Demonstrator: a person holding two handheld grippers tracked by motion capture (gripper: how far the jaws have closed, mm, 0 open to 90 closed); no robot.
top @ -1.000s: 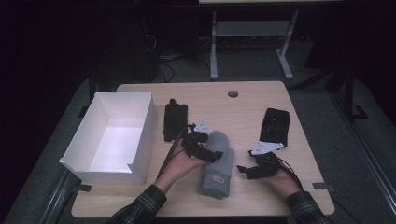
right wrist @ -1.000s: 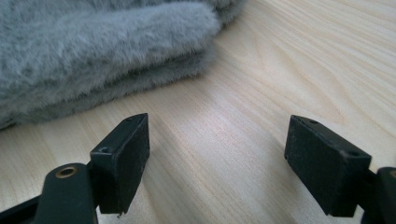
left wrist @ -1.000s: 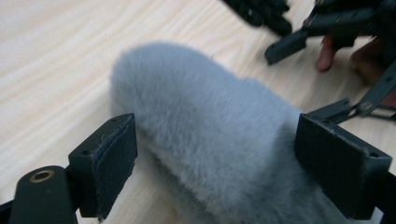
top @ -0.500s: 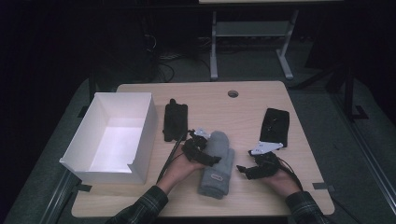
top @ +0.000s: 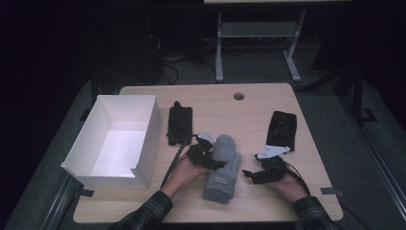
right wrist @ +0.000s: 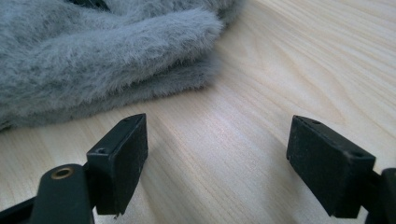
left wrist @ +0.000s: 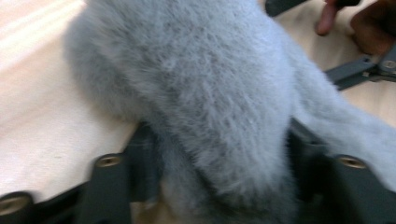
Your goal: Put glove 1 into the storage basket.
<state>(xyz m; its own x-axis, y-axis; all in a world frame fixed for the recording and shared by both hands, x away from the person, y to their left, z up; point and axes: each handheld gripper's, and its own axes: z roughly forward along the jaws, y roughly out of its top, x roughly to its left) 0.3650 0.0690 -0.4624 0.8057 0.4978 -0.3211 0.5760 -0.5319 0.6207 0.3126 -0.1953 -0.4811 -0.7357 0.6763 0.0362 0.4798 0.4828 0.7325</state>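
A grey fuzzy sock (top: 221, 175) lies folded lengthwise on the wooden table (top: 249, 110), near its front. My left gripper (top: 209, 159) is at the sock's left edge. In the left gripper view its jaws stand on either side of a thick fold of the sock (left wrist: 210, 93), pressed into the fluff, and my left gripper (left wrist: 219, 151) is shut on it. My right gripper (top: 251, 174) rests low on the table just right of the sock, not touching it. Its jaws are wide apart in the right gripper view, so my right gripper (right wrist: 217, 158) is open over bare wood beside the sock (right wrist: 93, 56).
A white open box (top: 149, 129) stands at the table's left. A black folded item (top: 180, 124) lies just right of the box, and another black item (top: 281, 128) lies at the right. A cable hole (top: 238, 96) is near the far edge.
My left gripper has edged slightly right and forward into the sock's side. The right gripper has stayed where it was.
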